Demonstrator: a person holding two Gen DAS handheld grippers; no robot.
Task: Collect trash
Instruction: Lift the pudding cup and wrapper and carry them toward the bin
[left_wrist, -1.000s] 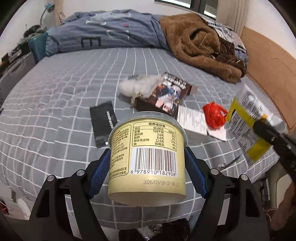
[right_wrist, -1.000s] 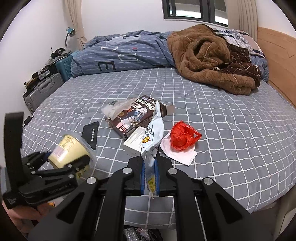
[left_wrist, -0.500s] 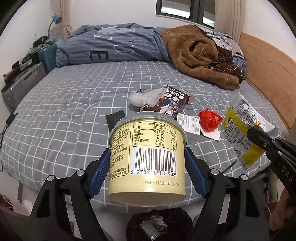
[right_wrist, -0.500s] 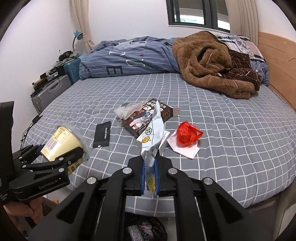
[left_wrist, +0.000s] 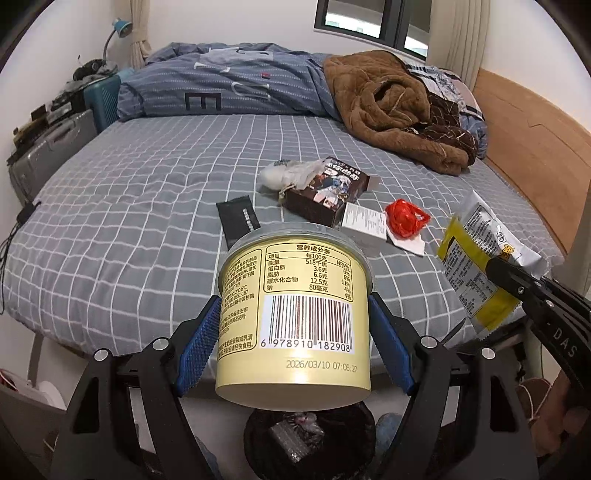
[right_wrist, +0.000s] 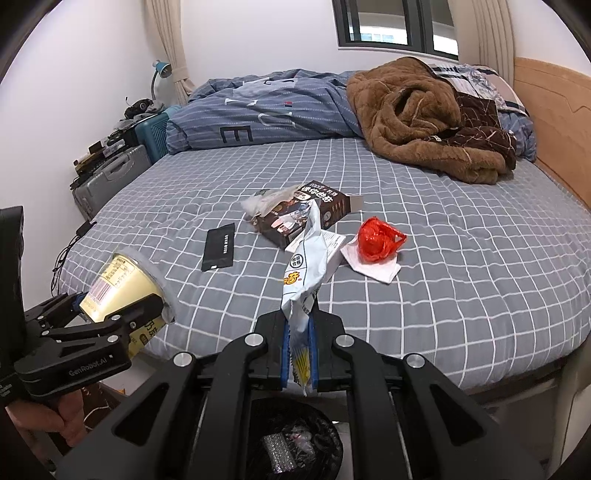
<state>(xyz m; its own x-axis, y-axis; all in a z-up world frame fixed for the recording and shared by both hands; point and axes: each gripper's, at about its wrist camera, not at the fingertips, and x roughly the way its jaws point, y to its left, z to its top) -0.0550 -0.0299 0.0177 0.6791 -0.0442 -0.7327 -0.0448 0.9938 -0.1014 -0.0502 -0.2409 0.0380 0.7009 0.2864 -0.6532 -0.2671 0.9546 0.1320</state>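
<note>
My left gripper is shut on a cream yogurt tub with a barcode, held off the bed's near edge; the tub shows at the left of the right wrist view. My right gripper is shut on a crumpled snack bag, also seen as the yellow-backed bag. A black-lined trash bin stands on the floor below both grippers. On the bed lie a dark printed box, a red plastic bag on white paper, a black sachet and a clear wrapper.
A brown fleece blanket and a blue striped duvet are heaped at the far side of the grey checked bed. Suitcases stand along the left wall. A wooden headboard lines the right.
Both grippers have drawn back from the bed with the tub and bag in them. The trash bin has come into fuller view under them, and the bed looks farther away.
</note>
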